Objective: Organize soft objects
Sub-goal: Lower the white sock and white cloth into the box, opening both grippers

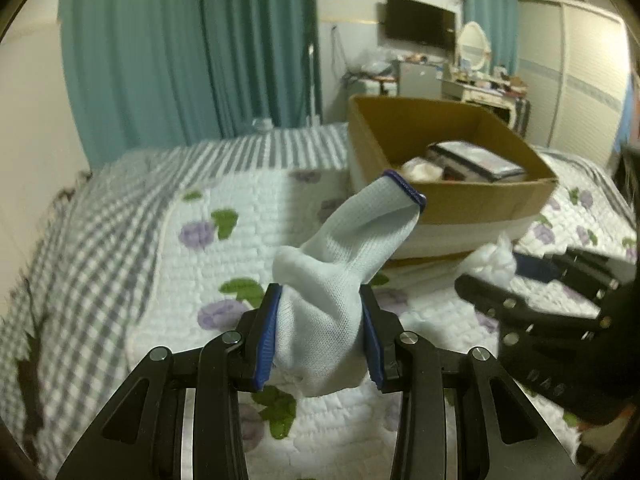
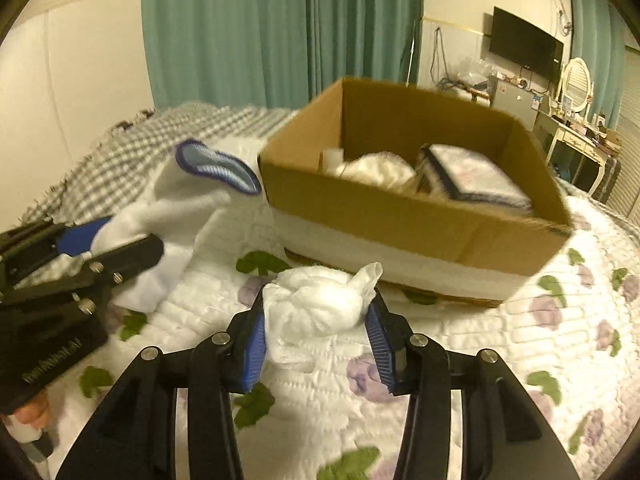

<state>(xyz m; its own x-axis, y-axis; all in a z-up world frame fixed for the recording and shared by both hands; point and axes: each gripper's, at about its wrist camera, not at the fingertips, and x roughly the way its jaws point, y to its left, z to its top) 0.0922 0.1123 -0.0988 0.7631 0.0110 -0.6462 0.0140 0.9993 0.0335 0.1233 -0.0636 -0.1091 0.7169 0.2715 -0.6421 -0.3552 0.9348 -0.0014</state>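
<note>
Two grippers over the quilted bed, each gripping a soft item near the cardboard box.

The left gripper (image 1: 320,332), jaws partly closed, pinches a white glove (image 1: 340,264) whose blue-trimmed cuff sticks up toward the cardboard box (image 1: 480,200). The right gripper (image 2: 318,340), jaws about as far apart, clamps a white plastic-wrapped bundle (image 2: 316,304) just above the floral quilt (image 2: 520,340), in front of the box holding other white items.

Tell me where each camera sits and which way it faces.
Left wrist: on the left hand-held gripper, facing the cardboard box; own fingers clamp a white glove.
Right wrist: on the right hand-held gripper, facing the box; own fingers clamp a white plastic bag.
Shared: box, floral quilt, each other's gripper.
</note>
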